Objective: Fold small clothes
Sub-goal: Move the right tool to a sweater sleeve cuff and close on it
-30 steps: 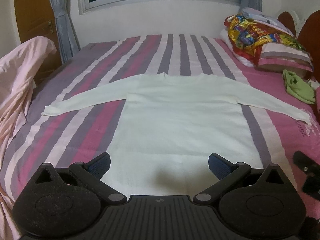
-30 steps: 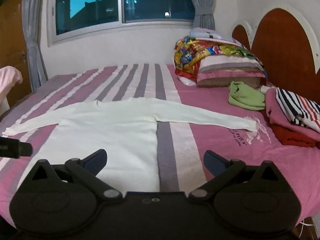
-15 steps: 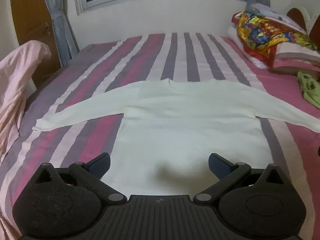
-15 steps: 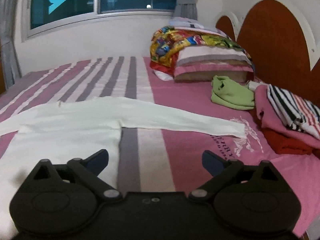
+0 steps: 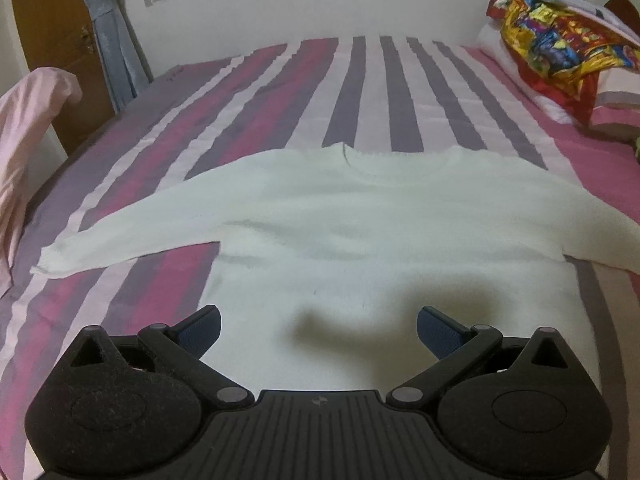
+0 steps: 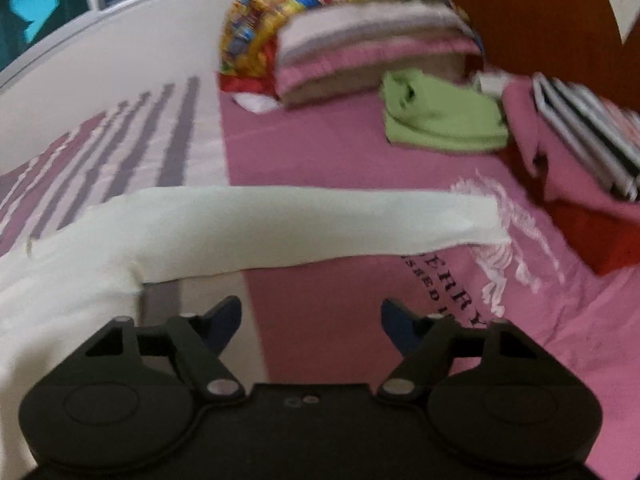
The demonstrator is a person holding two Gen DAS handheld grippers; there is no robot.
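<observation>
White sweater (image 5: 360,232) lies flat on striped bedspread (image 5: 248,112), sleeves out, neck twd window wall. My left gripper (image 5: 319,330) hangs over its body, jaws spread, nothing btwn. My right gripper (image 6: 311,320) is closing w/ nothing btwn, just short of the right sleeve (image 6: 280,224). Green garment (image 6: 440,116) beyond.

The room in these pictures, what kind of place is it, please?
Most likely a home bedroom. A bed with a striped sheet fills the view, pillows are stacked against a wooden headboard, and a white sweater lies spread flat on the bed for folding.
</observation>
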